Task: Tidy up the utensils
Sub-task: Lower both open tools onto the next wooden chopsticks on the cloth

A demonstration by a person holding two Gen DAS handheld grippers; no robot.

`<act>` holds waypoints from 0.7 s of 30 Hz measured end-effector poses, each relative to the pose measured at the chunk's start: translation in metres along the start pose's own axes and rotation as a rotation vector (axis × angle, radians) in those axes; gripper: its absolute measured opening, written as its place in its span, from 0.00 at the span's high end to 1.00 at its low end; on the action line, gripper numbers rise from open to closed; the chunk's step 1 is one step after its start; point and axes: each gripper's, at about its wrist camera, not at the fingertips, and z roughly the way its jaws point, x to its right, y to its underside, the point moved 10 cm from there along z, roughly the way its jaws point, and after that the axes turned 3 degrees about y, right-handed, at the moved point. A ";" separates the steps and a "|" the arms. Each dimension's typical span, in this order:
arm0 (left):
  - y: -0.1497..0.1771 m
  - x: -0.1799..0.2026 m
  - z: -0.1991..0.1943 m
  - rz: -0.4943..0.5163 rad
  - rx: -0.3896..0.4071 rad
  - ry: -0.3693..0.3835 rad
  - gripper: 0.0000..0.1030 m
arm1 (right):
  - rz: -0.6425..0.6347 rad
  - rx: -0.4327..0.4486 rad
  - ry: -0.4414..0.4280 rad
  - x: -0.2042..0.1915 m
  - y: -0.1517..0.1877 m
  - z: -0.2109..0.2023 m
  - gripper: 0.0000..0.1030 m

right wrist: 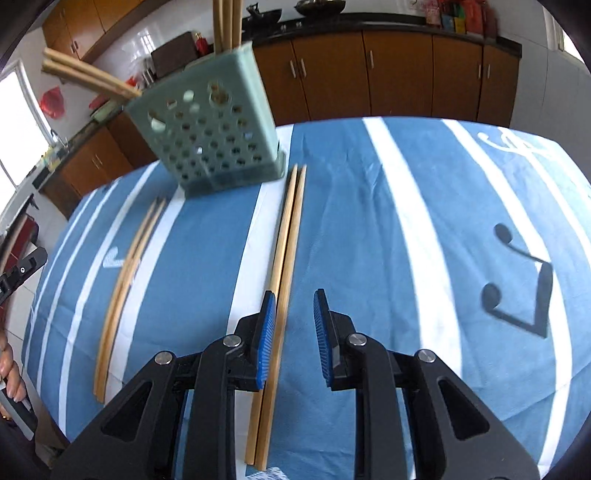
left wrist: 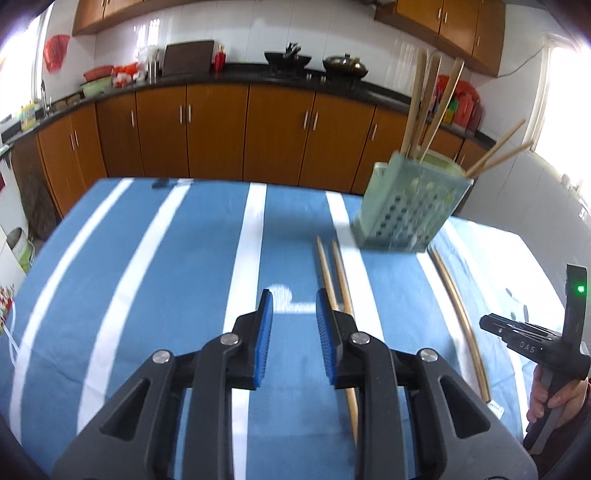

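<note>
A pale green perforated plastic utensil holder [right wrist: 218,129] stands at the far side of the counter [right wrist: 406,229], which is covered by a blue cloth with white stripes, and several wooden chopsticks [right wrist: 225,22] lean out of its top. Two more pairs lie flat on the cloth: the left pair of wooden chopsticks [left wrist: 334,273] and the right pair of wooden chopsticks [right wrist: 286,258]. The left gripper [left wrist: 294,325] hovers with jaws released just left of the left pair, grasping nothing. The right gripper [right wrist: 294,325] hovers over the right pair, jaws released and empty.
</note>
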 end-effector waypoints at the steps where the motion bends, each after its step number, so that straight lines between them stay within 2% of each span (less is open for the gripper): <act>1: 0.004 -0.001 0.002 -0.001 -0.005 0.000 0.73 | -0.001 -0.005 0.000 -0.001 0.001 0.002 0.78; 9: 0.015 0.002 0.013 -0.004 -0.040 0.003 0.72 | -0.030 -0.002 0.055 0.008 0.005 0.006 0.79; 14: 0.022 0.006 0.020 -0.004 -0.062 0.019 0.72 | -0.054 0.009 0.156 0.028 0.003 0.006 0.83; 17: 0.029 0.011 0.026 -0.005 -0.082 0.039 0.72 | -0.039 0.006 0.146 0.033 0.004 0.005 0.83; 19: 0.034 0.016 0.031 -0.006 -0.097 0.058 0.72 | -0.060 0.019 0.205 0.038 0.004 0.004 0.91; 21: 0.039 0.023 0.035 -0.001 -0.112 0.079 0.72 | -0.014 0.027 0.231 0.051 0.002 0.003 0.92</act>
